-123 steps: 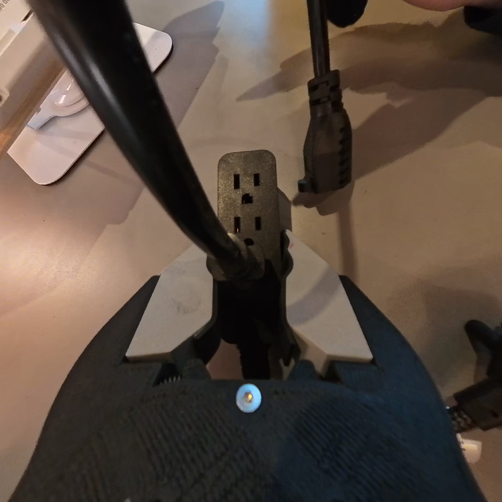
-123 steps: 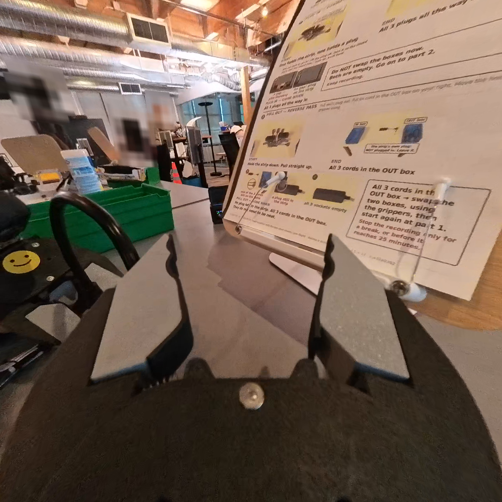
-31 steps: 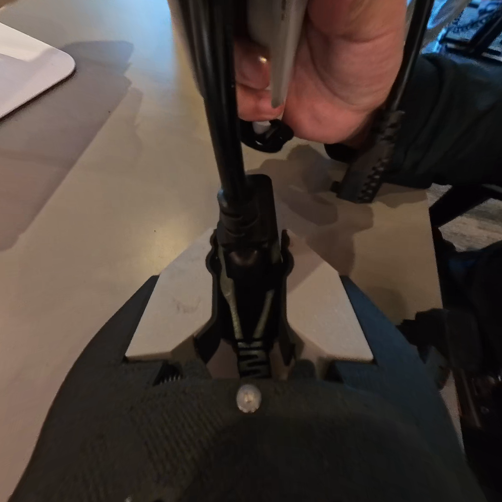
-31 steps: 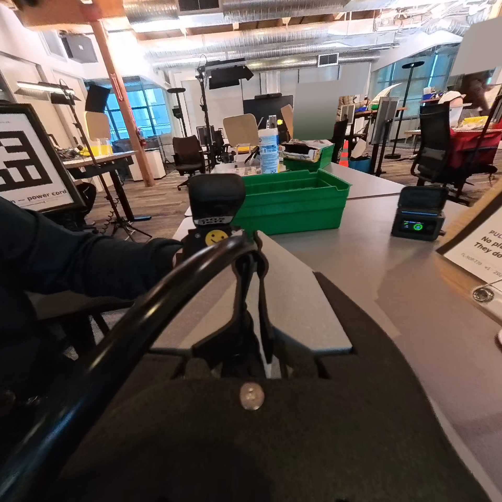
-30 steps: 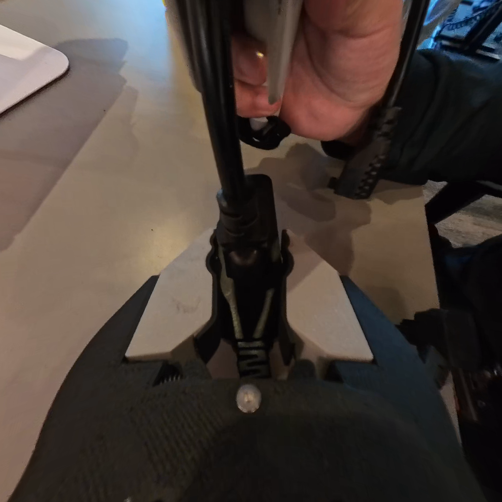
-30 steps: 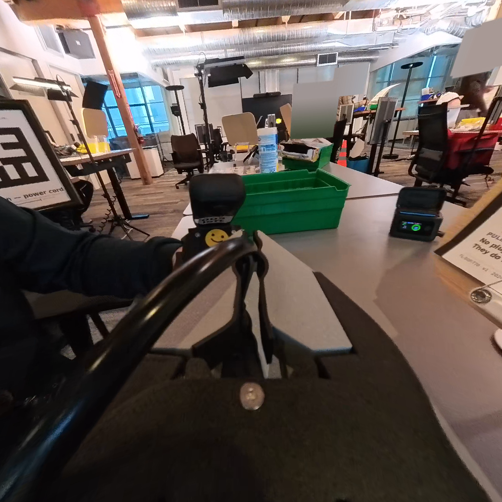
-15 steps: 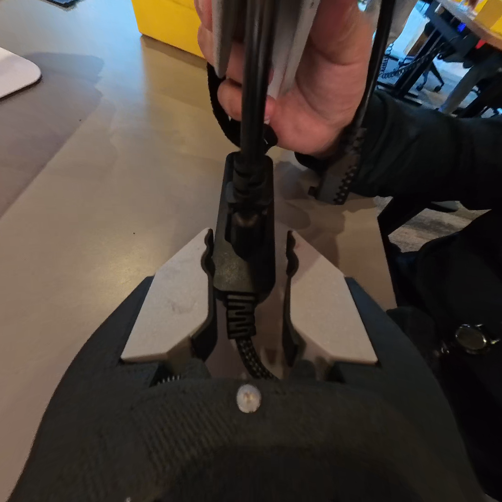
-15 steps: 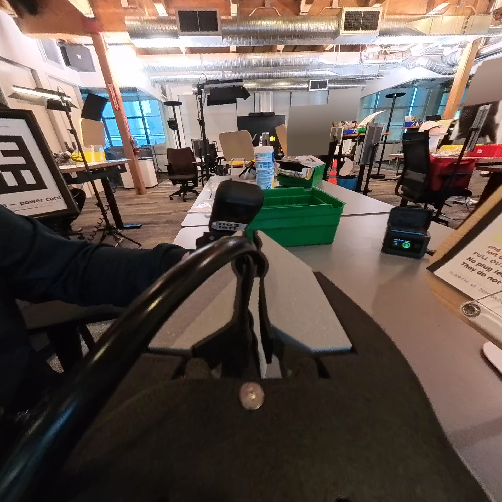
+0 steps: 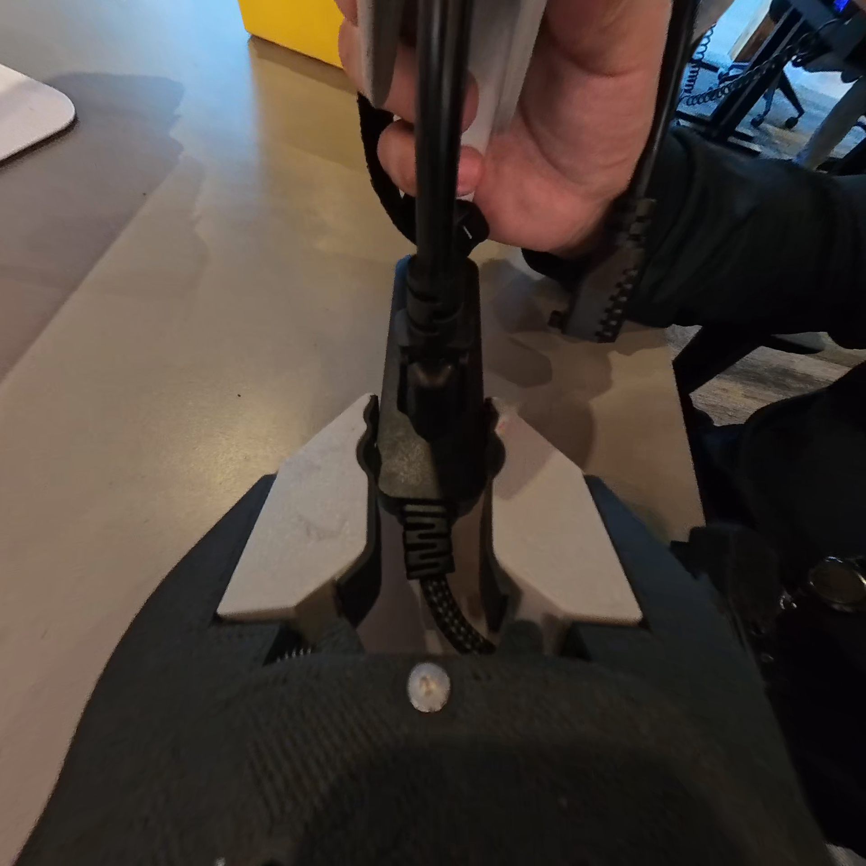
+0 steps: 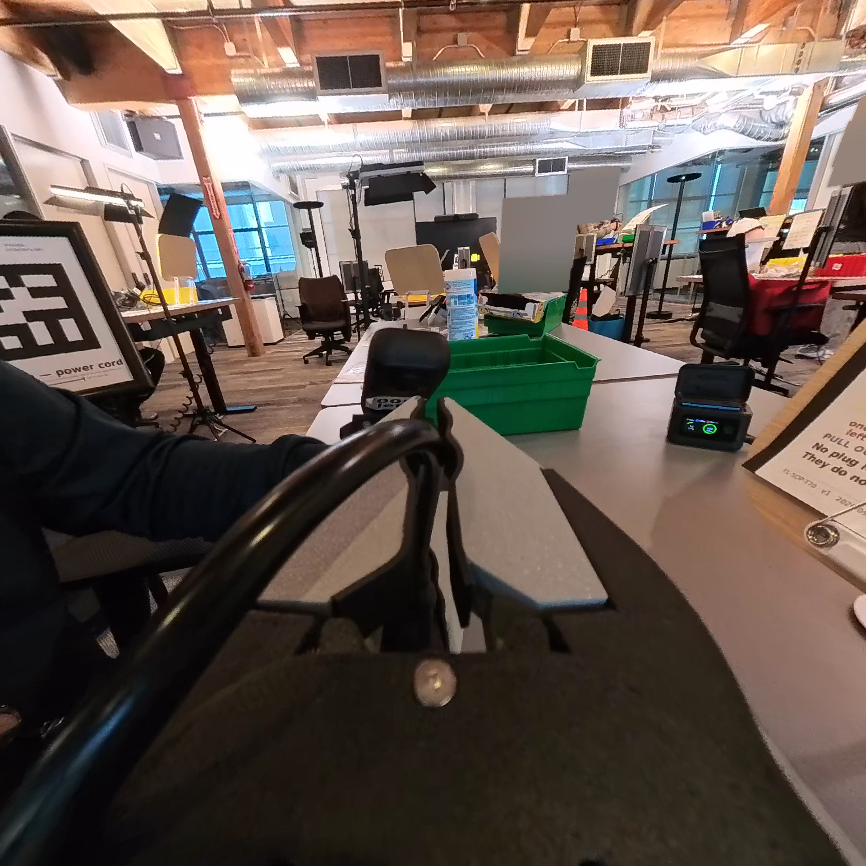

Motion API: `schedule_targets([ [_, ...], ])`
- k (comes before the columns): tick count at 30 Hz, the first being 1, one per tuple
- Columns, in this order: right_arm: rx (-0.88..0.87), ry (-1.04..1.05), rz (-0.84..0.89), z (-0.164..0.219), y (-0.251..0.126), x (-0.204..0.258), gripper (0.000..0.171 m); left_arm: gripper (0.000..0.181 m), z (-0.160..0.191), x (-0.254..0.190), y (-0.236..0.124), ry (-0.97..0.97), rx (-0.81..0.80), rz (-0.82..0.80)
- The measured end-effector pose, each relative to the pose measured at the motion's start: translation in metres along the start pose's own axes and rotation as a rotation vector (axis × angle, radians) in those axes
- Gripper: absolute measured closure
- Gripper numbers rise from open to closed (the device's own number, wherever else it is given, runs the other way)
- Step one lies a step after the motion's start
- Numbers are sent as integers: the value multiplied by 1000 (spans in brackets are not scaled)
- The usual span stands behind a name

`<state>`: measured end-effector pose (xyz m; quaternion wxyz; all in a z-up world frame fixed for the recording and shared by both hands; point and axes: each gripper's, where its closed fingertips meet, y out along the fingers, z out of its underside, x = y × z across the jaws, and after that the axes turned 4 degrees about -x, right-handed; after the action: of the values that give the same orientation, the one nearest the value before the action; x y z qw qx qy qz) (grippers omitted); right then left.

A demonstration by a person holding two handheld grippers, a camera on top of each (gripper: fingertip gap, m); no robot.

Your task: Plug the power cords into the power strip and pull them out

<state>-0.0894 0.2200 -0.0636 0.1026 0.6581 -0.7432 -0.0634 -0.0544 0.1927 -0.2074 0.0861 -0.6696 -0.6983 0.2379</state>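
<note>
Left wrist view: left gripper (image 9: 431,450) sits low over a tan table (image 9: 164,398); its grey fingers (image 9: 309,511) are clamped on a narrow black power strip (image 9: 433,375), pads touching both of its sides; strip points away from the camera, far end just under a bare hand (image 9: 539,122); a braided cable (image 9: 450,618) with a ribbed strain relief leaves the near end of the strip between the fingers. A black power cord (image 9: 433,117) comes down from above, its plug (image 9: 433,304) seated in the strip's top face near the far end; cannot tell how deep it sits. The hand above wraps a pale grey handle; dark sleeve (image 9: 750,243) to the right; yellow bin (image 9: 290,28) at top, white pad corner (image 9: 28,117) at far left, both well apart from the strip.

Right wrist view: right gripper (image 10: 433,412) is raised, looking level across a grey table (image 10: 679,539); its fingers (image 10: 506,529) are clenched on the black power cord (image 10: 281,506), which arcs from lower left up into the narrow gap near the tips; the left gripper's black body (image 10: 403,365) shows just beyond the tips, with a dark-sleeved arm (image 10: 140,468) reaching in from the left. Green bins (image 10: 515,389) stand farther back on the table; a small black device (image 10: 710,407) with a lit screen to the right; a printed sheet (image 10: 820,450) at far right edge; a framed sign (image 10: 51,314) at left; the power strip itself is hidden here.
</note>
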Motion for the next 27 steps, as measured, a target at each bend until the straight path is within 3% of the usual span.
schedule_targets([
  [9, -5, 28, -16, 5, 3, 0, 170, 140, 10, 6, 6, -4, 75, -47],
  [17, 130, -46, -35, 23, 10, 9, 171, 139, 25, 22, 9, 57, 187, -205],
  [24, -40, 19, -30, -5, 6, 7, 171, 139, 7, 15, 12, 40, 80, -163],
  [27, -3, 45, -18, -2, -2, -1, 171, 139, 3, 15, 12, 31, 56, -157],
])
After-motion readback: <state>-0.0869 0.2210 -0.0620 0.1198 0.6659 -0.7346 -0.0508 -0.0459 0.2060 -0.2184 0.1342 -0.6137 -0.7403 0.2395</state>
